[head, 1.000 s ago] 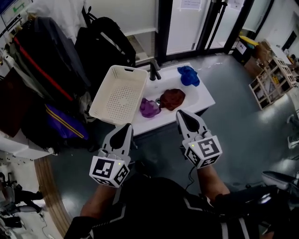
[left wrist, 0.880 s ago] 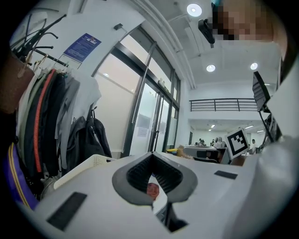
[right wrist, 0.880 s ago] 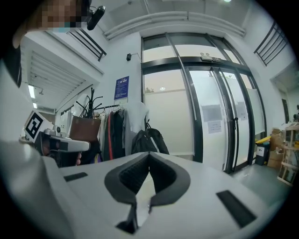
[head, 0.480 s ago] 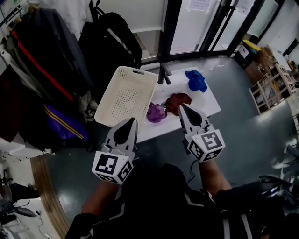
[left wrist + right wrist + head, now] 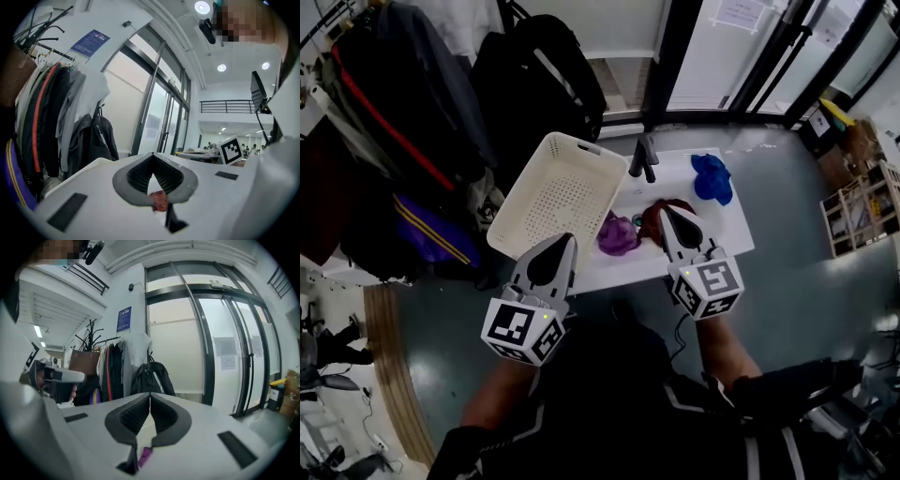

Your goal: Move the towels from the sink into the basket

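A white sink holds three towels: a purple one, a dark red one and a blue one at the far right. An empty cream perforated basket leans at the sink's left end. Both grippers hover side by side at the sink's near edge, above it, holding nothing. My left gripper is shut, just left of the purple towel. My right gripper is shut and covers part of the red towel. Through the jaw slots, a bit of red towel and purple towel show below.
A black faucet stands at the back of the sink. Coats and a black backpack hang on a rack to the left. Glass doors run behind the sink. A wooden shelf stands at the far right.
The sink and basket have come nearer and shifted right in the head view. Both grippers kept their pose, shut; the right one now overlaps the red towel.
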